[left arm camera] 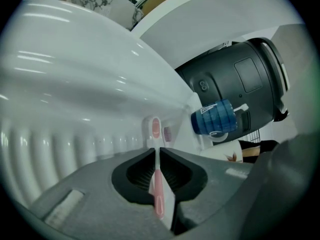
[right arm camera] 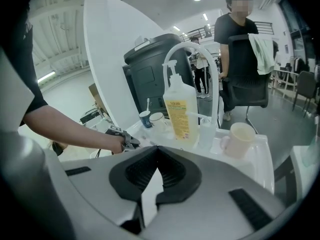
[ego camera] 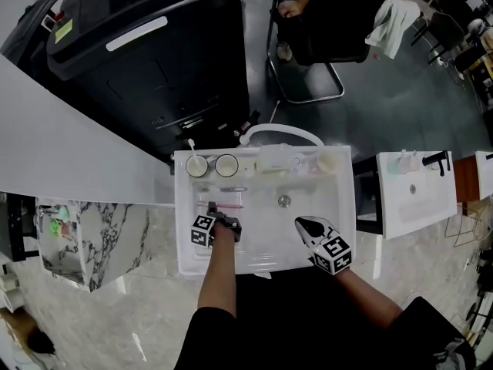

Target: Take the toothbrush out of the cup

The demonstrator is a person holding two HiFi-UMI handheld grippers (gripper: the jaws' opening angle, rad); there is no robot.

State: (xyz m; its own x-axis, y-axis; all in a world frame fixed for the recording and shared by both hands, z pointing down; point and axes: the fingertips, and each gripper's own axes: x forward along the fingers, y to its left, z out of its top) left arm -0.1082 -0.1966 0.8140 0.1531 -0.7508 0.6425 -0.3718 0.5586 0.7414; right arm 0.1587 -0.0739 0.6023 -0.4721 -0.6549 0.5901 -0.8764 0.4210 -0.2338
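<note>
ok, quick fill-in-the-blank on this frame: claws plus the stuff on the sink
1. The left claw is shut on a ___ toothbrush.
2. The right claw is shut, with ___ between its jaws.
3. The cup beside the white mug is ___.

Missing words: pink; nothing; blue

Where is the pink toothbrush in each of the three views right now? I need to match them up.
Head view: the pink toothbrush is over the left half of the sink, clamped in the left gripper.
Left gripper view: dead centre, pinched between the jaws, head pointing away.
Right gripper view: too small to make out; the left gripper holding it shows at left-centre.
Shared landmark: the black bin behind the sink.
</note>
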